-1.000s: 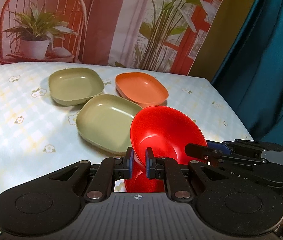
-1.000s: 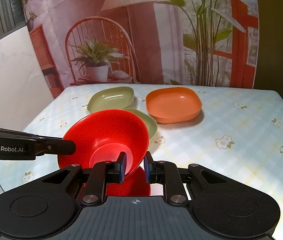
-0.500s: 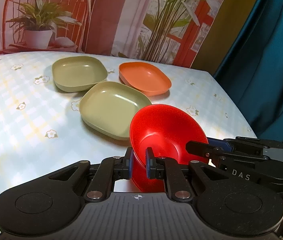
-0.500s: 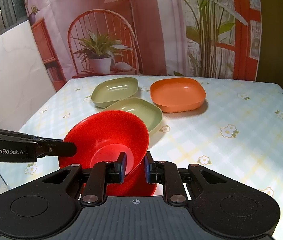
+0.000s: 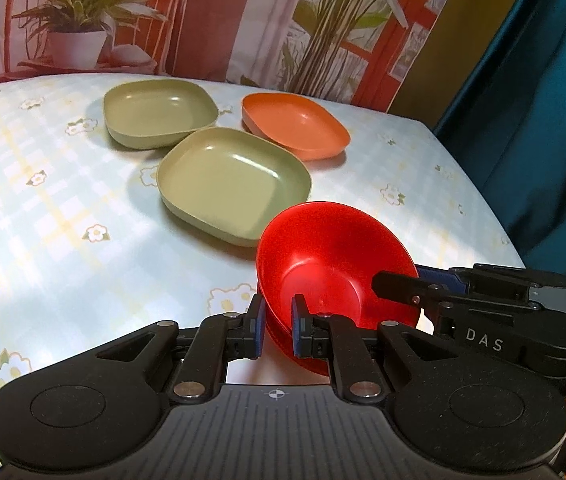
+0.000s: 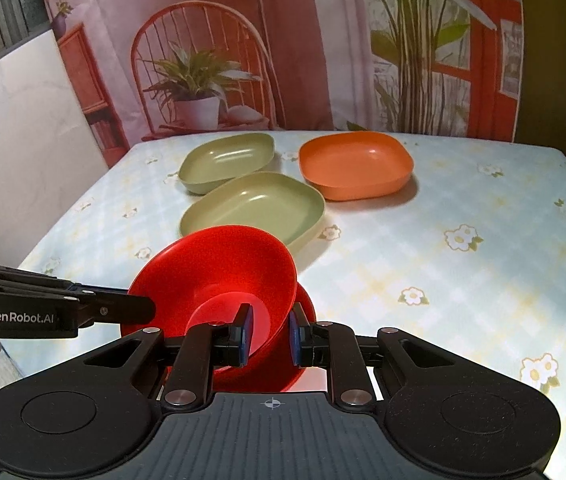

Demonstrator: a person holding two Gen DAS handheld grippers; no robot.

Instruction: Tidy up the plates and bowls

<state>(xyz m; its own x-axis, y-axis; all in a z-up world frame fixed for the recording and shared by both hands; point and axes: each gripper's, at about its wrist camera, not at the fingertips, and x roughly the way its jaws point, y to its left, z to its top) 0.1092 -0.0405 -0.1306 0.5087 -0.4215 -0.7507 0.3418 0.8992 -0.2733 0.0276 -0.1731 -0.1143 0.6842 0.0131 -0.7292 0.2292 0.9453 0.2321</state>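
Two nested red bowls are held near the table's front edge. My left gripper is shut on the near rim of the red bowl. My right gripper is shut on the rim from the other side; it also shows in the left wrist view, and the left one in the right wrist view. Further back lie a near green plate, a far green plate and an orange plate.
The table has a pale checked cloth with flowers. A teal curtain hangs past its right edge. A printed backdrop with a chair and plants stands behind, and a white wall lies to the left.
Both grippers have drawn back toward the front edge with the red bowls, away from the near green plate. The upper bowl now tilts apart from the lower one. Both grips are unchanged.
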